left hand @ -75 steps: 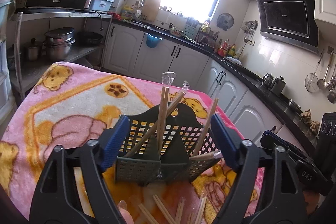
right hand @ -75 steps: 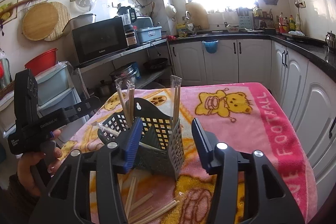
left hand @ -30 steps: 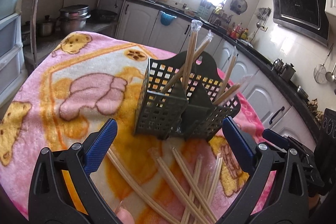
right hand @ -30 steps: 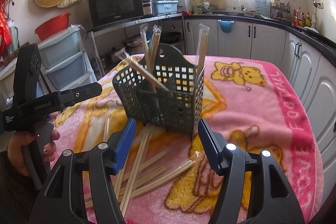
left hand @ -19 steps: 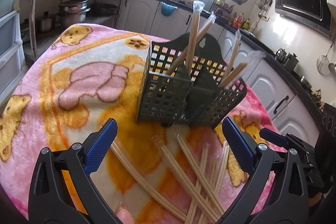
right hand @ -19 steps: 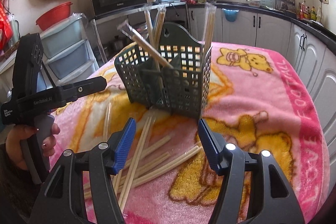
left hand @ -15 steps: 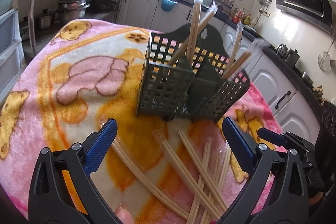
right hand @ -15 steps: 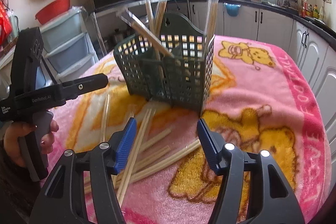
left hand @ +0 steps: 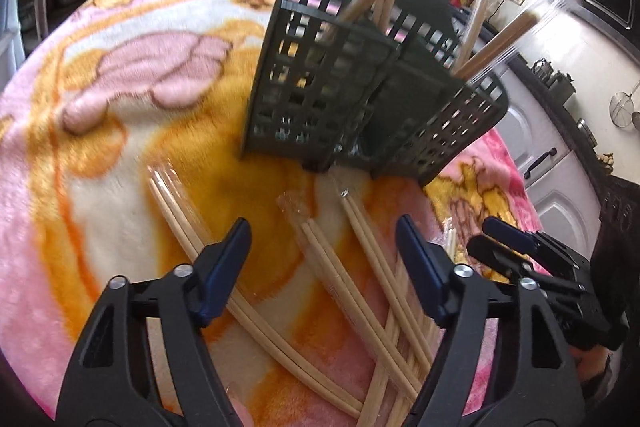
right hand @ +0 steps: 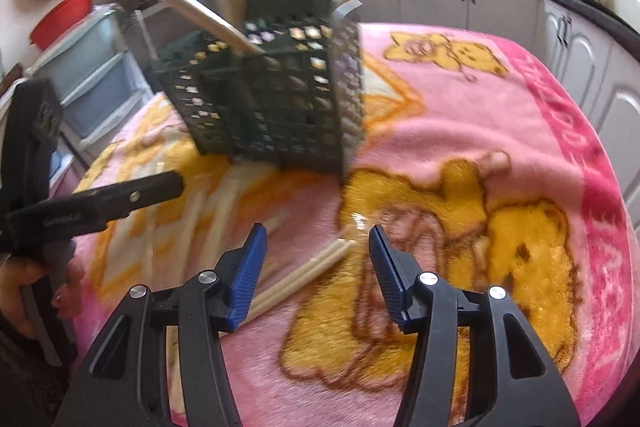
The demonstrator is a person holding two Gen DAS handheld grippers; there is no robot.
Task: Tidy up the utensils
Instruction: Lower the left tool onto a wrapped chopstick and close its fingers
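Two handheld tongs descend on a counter draped in a fleecy pink-and-orange cartoon blanket (left hand: pixel 100 131), where loose pairs of pale wooden chopsticks (left hand: pixel 344 279) lie in thin clear wrappers. In the left wrist view, the left tongs (left hand: pixel 322 261), black plastic arms tipped with ribbed blue pads, are closing with a wrapped pair between the pads but not yet pressed by them; the long sticks run diagonally from the upper left toward the lower right, crossing others in a loose fan. One separate pair (left hand: pixel 192 239) lies just left of the left pad on a similar slant. Beyond them stands a dark green plastic caddy (left hand: pixel 332 87) with square lattice walls and inner dividers, holding several wrapped chopsticks upright or leaning, tips up. In the right wrist view, the right tongs (right hand: pixel 316 263) are also closing, pads apart and clear of a blunt-ended pair (right hand: pixel 308 277) that lies between them, pointing from the lower left up toward the right. The caddy (right hand: pixel 280 107) sits behind, blurred. At the far left of this view a hand (right hand: pixel 24 291) grips the other tool's handle.
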